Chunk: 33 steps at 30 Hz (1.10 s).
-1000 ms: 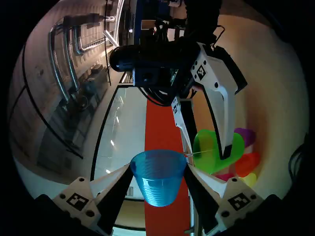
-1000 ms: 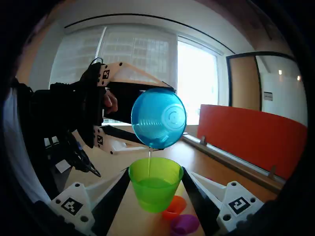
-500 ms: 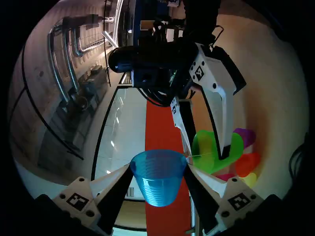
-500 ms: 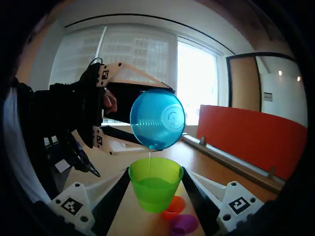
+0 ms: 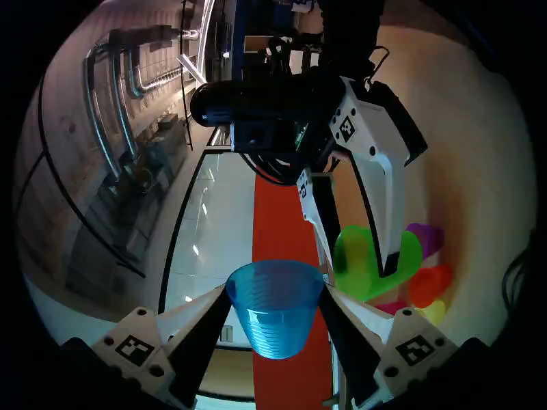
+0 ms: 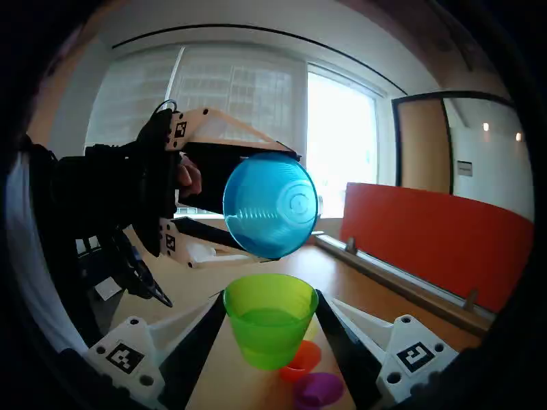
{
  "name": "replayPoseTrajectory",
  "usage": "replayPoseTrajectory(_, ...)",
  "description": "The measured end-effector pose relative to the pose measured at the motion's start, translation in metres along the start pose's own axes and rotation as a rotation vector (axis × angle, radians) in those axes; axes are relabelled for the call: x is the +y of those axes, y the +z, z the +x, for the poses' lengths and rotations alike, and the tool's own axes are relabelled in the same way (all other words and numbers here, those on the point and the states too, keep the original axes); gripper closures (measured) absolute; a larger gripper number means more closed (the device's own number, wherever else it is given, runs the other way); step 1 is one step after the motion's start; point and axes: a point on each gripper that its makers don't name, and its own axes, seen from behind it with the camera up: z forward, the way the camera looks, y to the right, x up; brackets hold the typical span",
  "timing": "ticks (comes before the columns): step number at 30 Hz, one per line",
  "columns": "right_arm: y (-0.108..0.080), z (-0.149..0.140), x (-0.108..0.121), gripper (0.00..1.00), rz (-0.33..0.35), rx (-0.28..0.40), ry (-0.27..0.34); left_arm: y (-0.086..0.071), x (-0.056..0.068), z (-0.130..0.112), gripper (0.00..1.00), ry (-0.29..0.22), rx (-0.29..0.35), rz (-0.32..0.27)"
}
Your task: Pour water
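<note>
While you hold the blue cup (image 6: 270,205) tipped just above the green cup (image 6: 270,318), the gap between them looks dry, so I judge the pour about done. Your left gripper (image 5: 275,292) pinches the blue cup, 2 fingers on its sides. Your right gripper (image 6: 270,298) pinches the green cup the same way, upright and lifted over the table (image 6: 369,287). The green cup has water in it, but the level is hard to read through the plastic.

Left to do, by my guess: turn the blue cup upright, take it away from above the green cup, set both down.

Can't tell if any water is left in the blue cup. Its bottom faces the right gripper view, and the left gripper view gives mostly its side. An orange cup (image 6: 304,357) and a purple cup (image 6: 318,389) sit below the green cup. The orange cup is partly covered by the green cup, and the purple cup is cut off low. Whether those 2 touch, can't tell.
</note>
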Motion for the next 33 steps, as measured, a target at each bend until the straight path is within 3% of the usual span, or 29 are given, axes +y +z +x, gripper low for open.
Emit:
replayPoseTrajectory(6, 0.0, -0.001, 0.0, 0.06, -0.001, 0.001, 0.0, 0.005, -0.003, -0.004, 0.13, -0.011, 0.004, 0.001)
replayPoseTrajectory(13, -0.001, -0.006, -0.002, 0.06, -0.005, -0.006, -0.003, 0.006, 0.002, -0.01, 0.13, -0.116, 0.006, 0.0)
replayPoseTrajectory(33, -0.006, -0.009, -0.002, 0.06, -0.032, -0.008, -0.011, -0.002, 0.005, -0.037, 0.13, -0.591, -0.028, 0.029)
